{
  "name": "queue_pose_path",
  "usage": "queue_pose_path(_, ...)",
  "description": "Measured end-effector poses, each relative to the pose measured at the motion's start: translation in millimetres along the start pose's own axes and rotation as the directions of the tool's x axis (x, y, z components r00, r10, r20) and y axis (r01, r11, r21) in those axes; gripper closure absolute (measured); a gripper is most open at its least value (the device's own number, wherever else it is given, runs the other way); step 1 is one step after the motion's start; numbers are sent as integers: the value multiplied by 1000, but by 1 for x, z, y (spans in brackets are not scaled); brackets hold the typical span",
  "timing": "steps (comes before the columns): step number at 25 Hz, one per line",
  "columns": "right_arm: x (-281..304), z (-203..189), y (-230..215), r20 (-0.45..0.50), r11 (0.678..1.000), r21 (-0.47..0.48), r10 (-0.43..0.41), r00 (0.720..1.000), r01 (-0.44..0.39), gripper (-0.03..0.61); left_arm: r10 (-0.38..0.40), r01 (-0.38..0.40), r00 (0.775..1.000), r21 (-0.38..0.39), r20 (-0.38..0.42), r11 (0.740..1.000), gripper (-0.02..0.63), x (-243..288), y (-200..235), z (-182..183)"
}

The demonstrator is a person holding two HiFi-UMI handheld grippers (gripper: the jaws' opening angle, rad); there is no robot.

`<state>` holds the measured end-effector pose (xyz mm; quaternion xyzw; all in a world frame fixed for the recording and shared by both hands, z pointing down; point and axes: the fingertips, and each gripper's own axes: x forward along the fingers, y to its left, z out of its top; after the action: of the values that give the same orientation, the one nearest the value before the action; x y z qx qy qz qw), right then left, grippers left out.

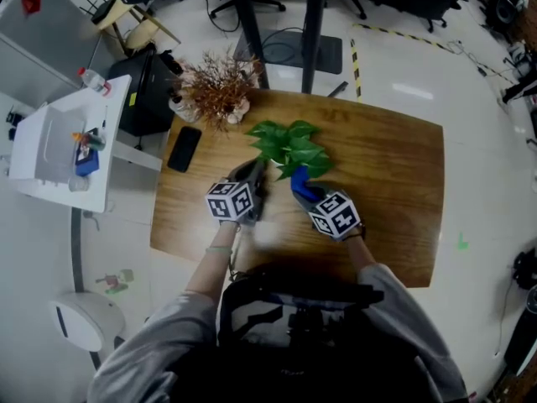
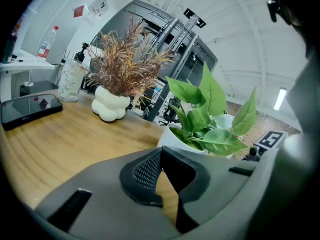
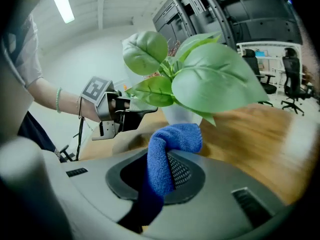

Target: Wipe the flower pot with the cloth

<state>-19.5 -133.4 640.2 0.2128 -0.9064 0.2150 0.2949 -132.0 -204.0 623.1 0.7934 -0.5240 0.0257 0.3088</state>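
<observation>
A white flower pot [image 1: 295,168] with a green leafy plant [image 1: 289,144] stands mid-table. In the right gripper view the pot [image 3: 182,116] is just beyond a blue cloth [image 3: 169,156], and my right gripper [image 3: 162,176] is shut on that cloth, whose folded end reaches toward the pot's base. From above, the cloth [image 1: 304,187] lies at the pot's near side. My left gripper [image 1: 256,175] sits just left of the pot. Its jaws [image 2: 161,156] are shut with nothing between them, and the pot [image 2: 172,139] is ahead to the right. Whether it touches the pot is hidden by leaves.
A lumpy white vase with dried brown stems [image 1: 220,91] stands at the table's far left corner, and a black phone [image 1: 184,148] lies near the left edge. A white cart [image 1: 63,145] and a black box stand on the floor to the left. Bare wood [image 1: 386,191] spreads right of the pot.
</observation>
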Motion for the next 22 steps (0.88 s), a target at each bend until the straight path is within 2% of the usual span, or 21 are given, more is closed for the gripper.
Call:
queue_pose_path(5,-24,-7,12,52,992,104,-83,995,77,523,-10,10,999,20,38,1000,609,-35,-10,2)
queue_pose_path(9,-44,0,21,118,975,180,-154,981,131,523,-50,48,995,29,82,998,609,-55,-33,9)
queue_pose_path(11,-52,7,29,160,968,215,-167,973,131,523,-82,78,991,44,103,996,609,-64,-47,15)
queue_pose_path(15,-69,22,39,214,964,221,-198,957,150,523,-148,135,981,109,122,985,607,-83,-74,26)
queue_pose_path(22,-84,33,44,315,930,353,-227,921,108,523,-183,167,980,171,80,971,607,-89,-86,17)
